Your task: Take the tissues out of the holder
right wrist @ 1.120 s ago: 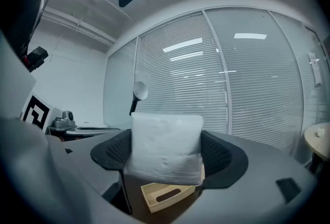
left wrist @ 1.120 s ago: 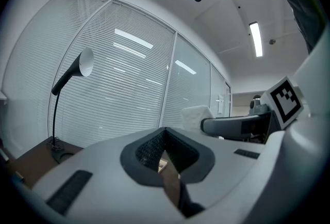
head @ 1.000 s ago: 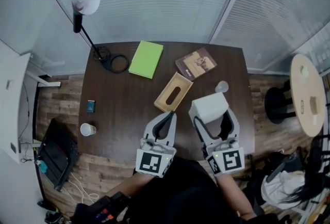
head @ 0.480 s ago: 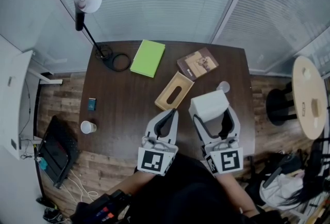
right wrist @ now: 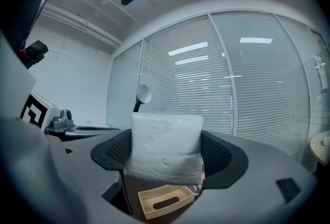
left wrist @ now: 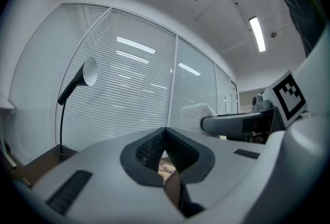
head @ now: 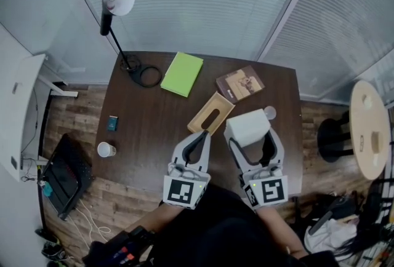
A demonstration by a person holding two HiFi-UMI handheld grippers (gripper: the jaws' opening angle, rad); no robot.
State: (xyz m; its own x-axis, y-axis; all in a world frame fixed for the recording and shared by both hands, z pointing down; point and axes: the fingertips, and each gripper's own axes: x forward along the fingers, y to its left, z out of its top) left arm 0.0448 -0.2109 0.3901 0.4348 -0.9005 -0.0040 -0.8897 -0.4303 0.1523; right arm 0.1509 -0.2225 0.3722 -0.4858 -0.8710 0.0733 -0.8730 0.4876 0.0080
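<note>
A white pack of tissues [head: 248, 127] sits clamped between the jaws of my right gripper [head: 250, 134], raised above the front right of the dark table [head: 141, 130]. In the right gripper view the tissue pack [right wrist: 165, 148] fills the gap of the right gripper [right wrist: 166, 158], and the wooden holder [right wrist: 165, 200] lies below it. The light wooden tissue holder [head: 211, 114] with its oval slot lies on the table just left of the pack. My left gripper [head: 199, 138] is shut and holds nothing, its tips close to the holder's near end. In its own view the left gripper [left wrist: 166, 153] has its jaws together.
A green notebook [head: 182, 74] and a brown book [head: 241, 83] lie at the table's far side. A desk lamp [head: 117, 1] with its coiled cable [head: 143, 75] stands at the far left. A small blue item [head: 112, 123] and a paper cup [head: 106, 149] are at the left edge. A clear cup [head: 269, 112] stands right of the pack.
Both grippers keep their places relative to the table. The head camera has shifted a little, so the whole scene sits slightly right and lower in the picture.
</note>
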